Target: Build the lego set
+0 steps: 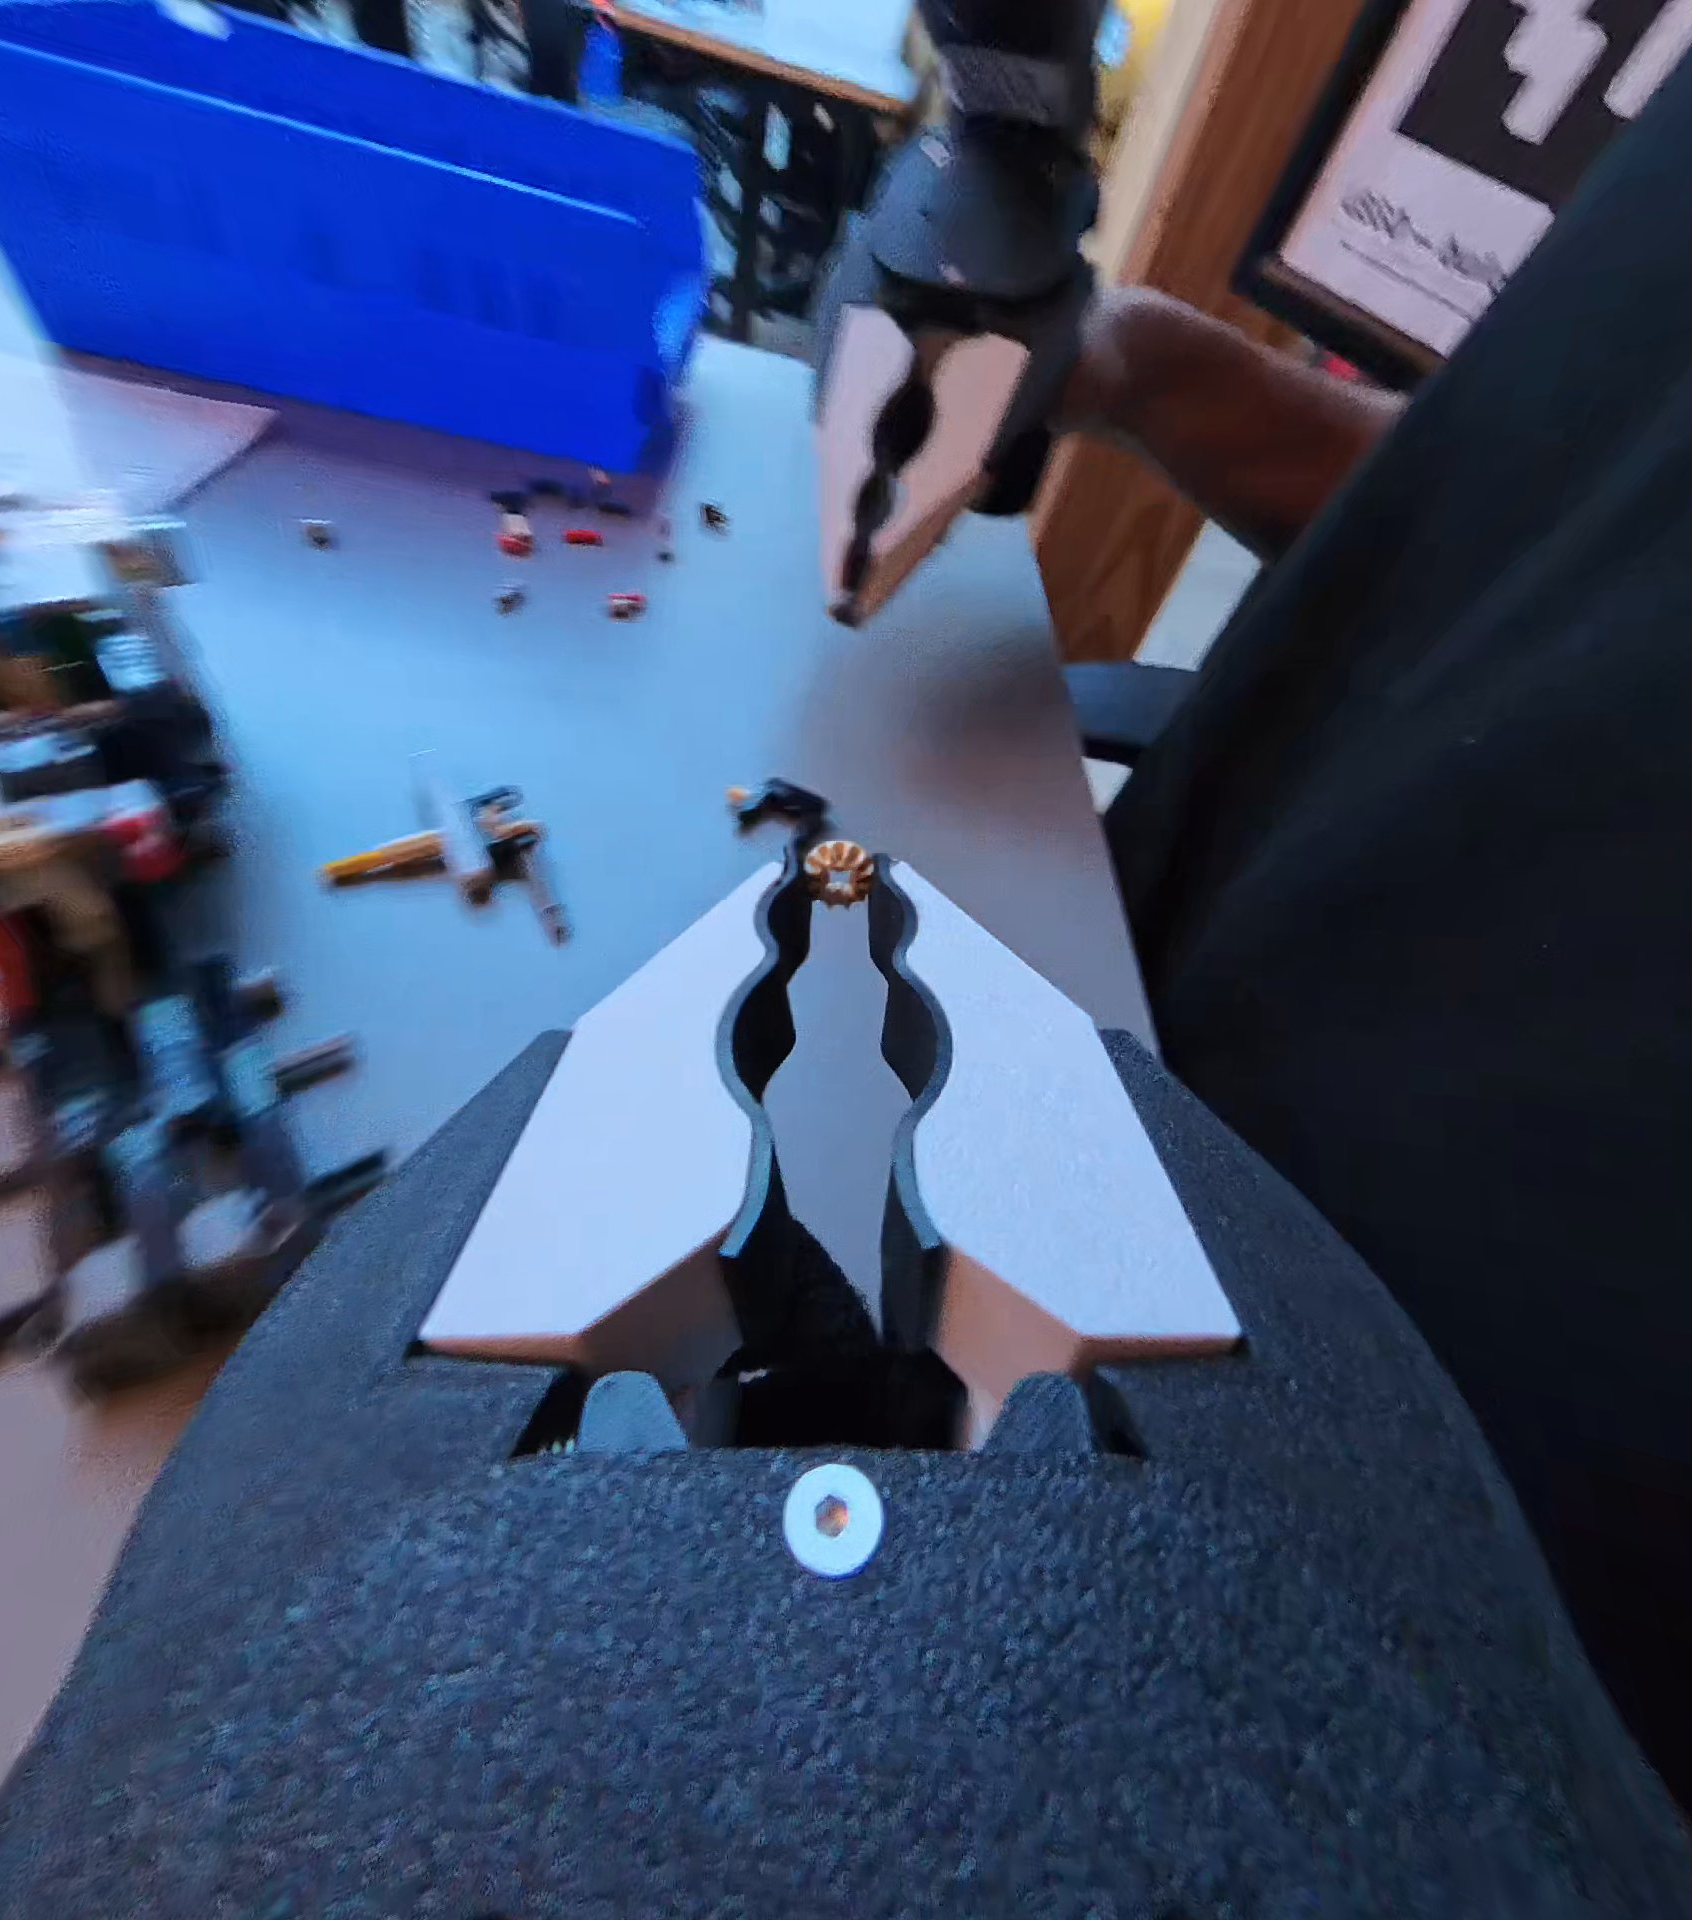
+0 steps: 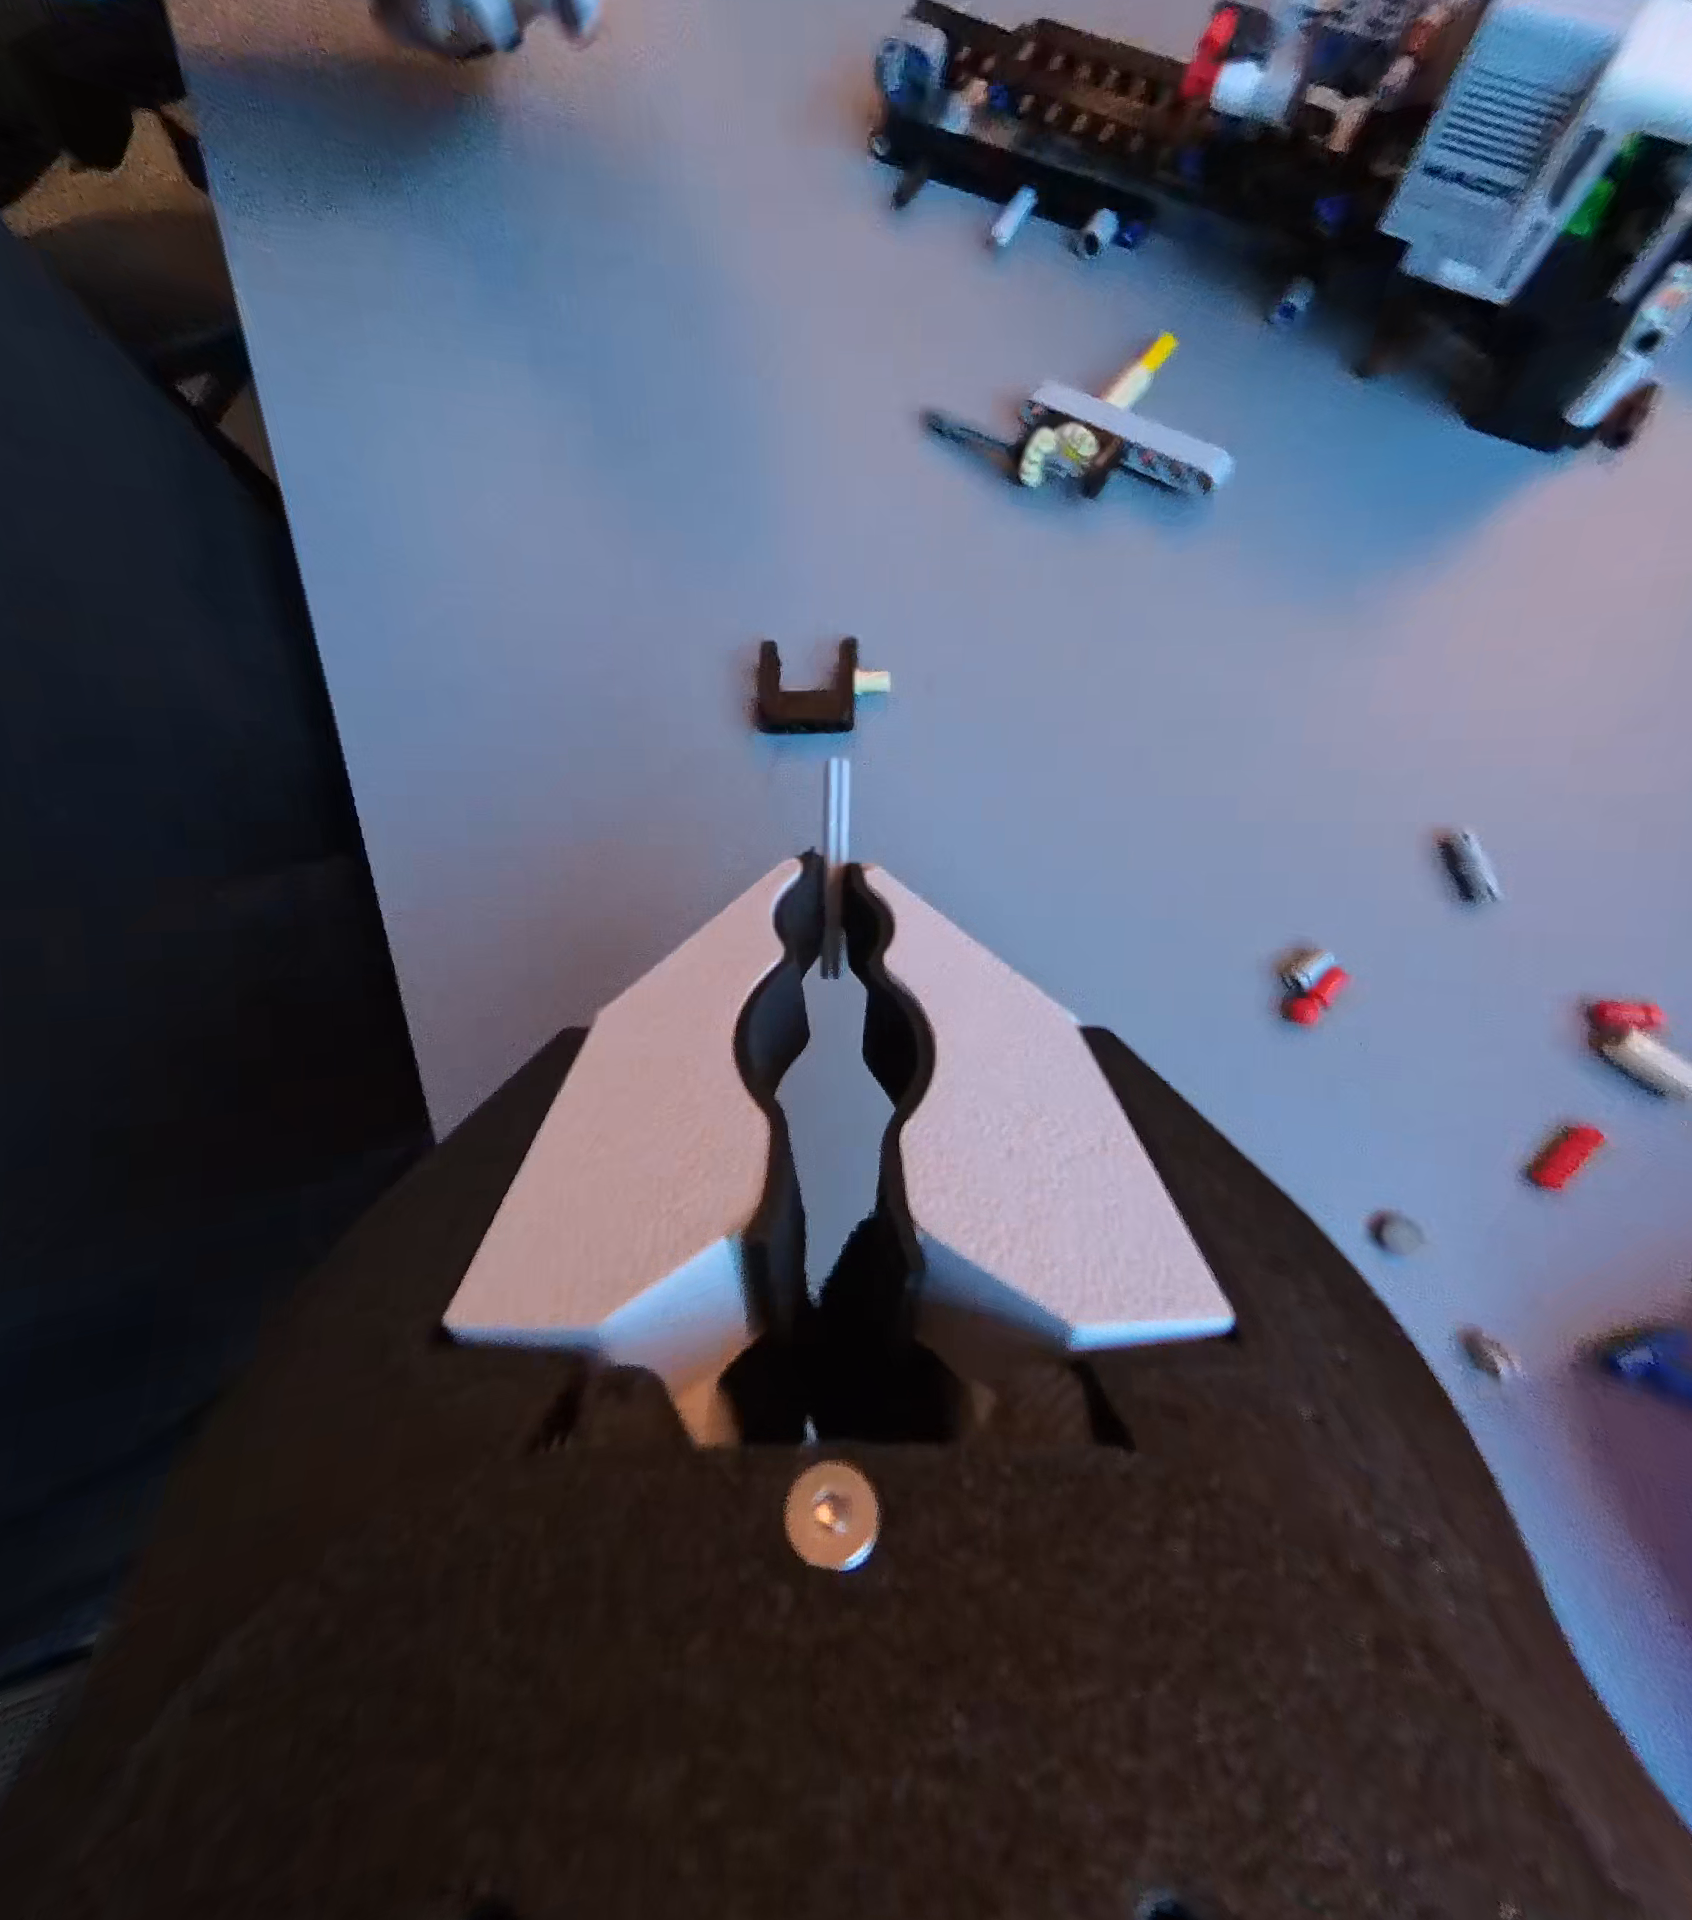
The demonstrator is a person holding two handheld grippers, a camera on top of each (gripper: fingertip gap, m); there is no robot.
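My left gripper (image 1: 838, 879) is shut on a small tan gear (image 1: 839, 872), held at its tips above the white table (image 1: 530, 707). My right gripper (image 2: 829, 864) is shut on a thin grey axle (image 2: 836, 821) that sticks forward from its tips. It also shows in the left wrist view (image 1: 847, 613), up and to the right. A black U-shaped piece with a tan pin (image 2: 807, 688) lies on the table just past the axle; it also shows behind the gear in the left wrist view (image 1: 777, 805). A small grey, black and yellow sub-assembly (image 2: 1096, 431) lies farther out.
The large partly built model (image 2: 1341, 135) stands at the far side, blurred at left in the left wrist view (image 1: 94, 987). Loose red, blue and grey pieces (image 2: 1569, 1153) are scattered at right. A blue bin (image 1: 322, 239) stands at the table's back. A person in dark clothing (image 1: 1496, 935) is beside the table edge. From the left gripper's tips to the large partly built model (image 2: 1341, 135) is close to 15 centimetres. Look for it in the left wrist view (image 1: 130, 766) too.
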